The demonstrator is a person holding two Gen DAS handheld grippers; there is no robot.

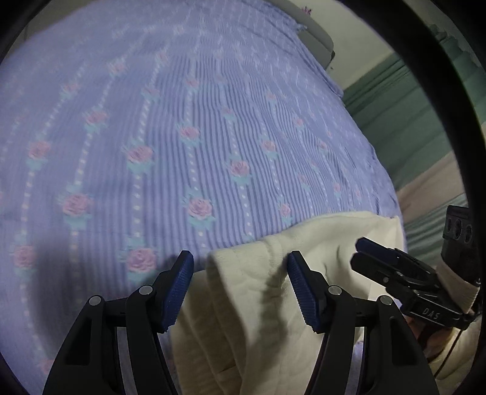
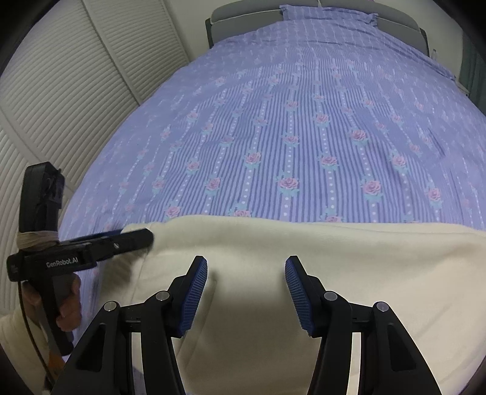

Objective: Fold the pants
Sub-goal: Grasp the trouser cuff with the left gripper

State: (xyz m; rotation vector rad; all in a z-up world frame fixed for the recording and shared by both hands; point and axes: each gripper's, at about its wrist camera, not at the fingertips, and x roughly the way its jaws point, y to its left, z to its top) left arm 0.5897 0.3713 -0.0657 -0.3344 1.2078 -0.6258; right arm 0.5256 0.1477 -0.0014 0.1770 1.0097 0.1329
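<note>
Cream pants (image 2: 303,273) lie spread across the near end of the bed. In the left wrist view their ribbed end (image 1: 243,267) rises in a fold between the fingers of my left gripper (image 1: 239,257), which stands open; the right pad (image 1: 299,288) brushes the cloth and the left pad stays apart from it. My right gripper (image 2: 246,262) hovers open over the flat middle of the pants with nothing pinched. The left gripper (image 2: 142,237) shows from the side at the pants' left edge. The right gripper (image 1: 360,252) sits over the pants' far right part.
A purple striped bedsheet with pink roses (image 2: 288,136) covers the bed up to a grey headboard (image 2: 243,12). White louvred doors (image 2: 60,91) stand along the left. A green curtain (image 1: 395,97) hangs to the right. A hand (image 2: 68,303) holds the left gripper's handle.
</note>
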